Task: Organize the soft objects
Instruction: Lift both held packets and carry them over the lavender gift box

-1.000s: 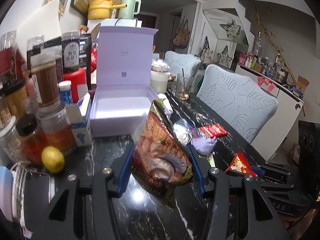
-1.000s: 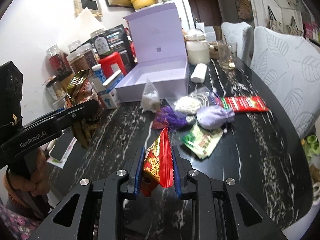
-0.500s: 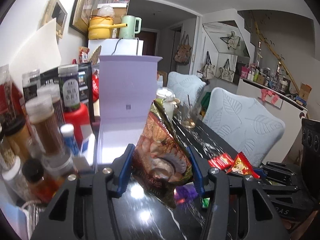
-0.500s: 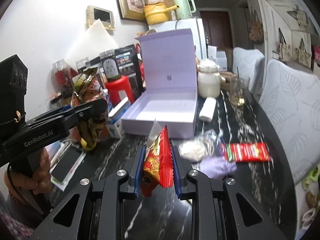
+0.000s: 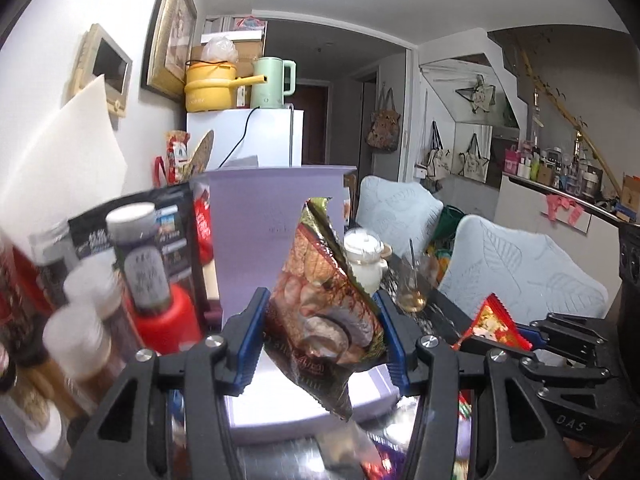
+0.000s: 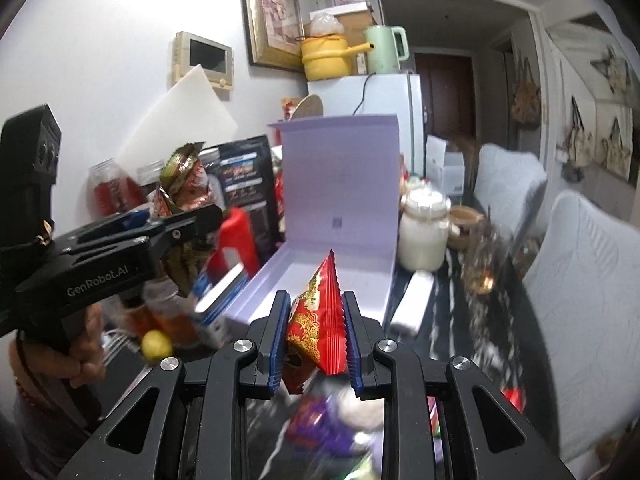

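Observation:
My left gripper (image 5: 322,340) is shut on a brown snack bag (image 5: 324,308) and holds it in the air over the front of the open lilac box (image 5: 276,400). The bag also shows in the right wrist view (image 6: 180,200), left of the box (image 6: 320,280). My right gripper (image 6: 318,340) is shut on a small red snack packet (image 6: 320,324), held above the table in front of the box. The red packet also shows at the right in the left wrist view (image 5: 492,326). Several soft pouches (image 6: 328,416) lie blurred on the dark table below.
Jars and bottles (image 5: 92,300) and a red container (image 5: 168,320) crowd the left side by the wall. A white lidded jar (image 6: 424,232) and a glass (image 6: 484,264) stand right of the box. Pale chairs (image 6: 592,280) line the table's right edge. A lemon (image 6: 156,344) lies at left.
Both grippers have risen and moved forward toward the lilac box with their packets still held. The table and loose pouches have dropped low in both views.

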`<state>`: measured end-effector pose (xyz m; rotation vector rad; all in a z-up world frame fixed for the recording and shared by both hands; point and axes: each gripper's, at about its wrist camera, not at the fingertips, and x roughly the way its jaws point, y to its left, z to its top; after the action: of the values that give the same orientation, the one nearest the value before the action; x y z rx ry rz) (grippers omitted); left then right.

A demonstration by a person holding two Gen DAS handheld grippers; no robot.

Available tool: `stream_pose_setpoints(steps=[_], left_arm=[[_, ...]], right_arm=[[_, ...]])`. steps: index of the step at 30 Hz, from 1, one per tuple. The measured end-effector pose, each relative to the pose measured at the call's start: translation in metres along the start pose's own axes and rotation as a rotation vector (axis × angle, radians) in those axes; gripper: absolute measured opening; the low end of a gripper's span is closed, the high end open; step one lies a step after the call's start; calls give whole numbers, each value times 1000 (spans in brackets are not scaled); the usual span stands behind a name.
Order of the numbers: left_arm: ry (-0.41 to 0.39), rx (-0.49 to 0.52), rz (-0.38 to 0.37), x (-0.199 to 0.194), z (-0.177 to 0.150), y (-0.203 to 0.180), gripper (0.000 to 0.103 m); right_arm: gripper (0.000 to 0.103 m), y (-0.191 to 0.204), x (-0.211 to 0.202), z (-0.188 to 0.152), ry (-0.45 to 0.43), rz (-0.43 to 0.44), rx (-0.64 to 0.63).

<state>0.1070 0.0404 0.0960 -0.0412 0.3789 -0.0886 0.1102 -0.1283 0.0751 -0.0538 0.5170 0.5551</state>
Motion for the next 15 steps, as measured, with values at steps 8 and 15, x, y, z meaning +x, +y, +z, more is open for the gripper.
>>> stream_pose_setpoints(steps=[8,15], left_arm=[[6,20,29,44,41,14,51],[59,28,83,93,57,25,51]], right_arm=[[25,-15,42,53,-17,8,-24],[25,-28,91,94,10,10,-41]])
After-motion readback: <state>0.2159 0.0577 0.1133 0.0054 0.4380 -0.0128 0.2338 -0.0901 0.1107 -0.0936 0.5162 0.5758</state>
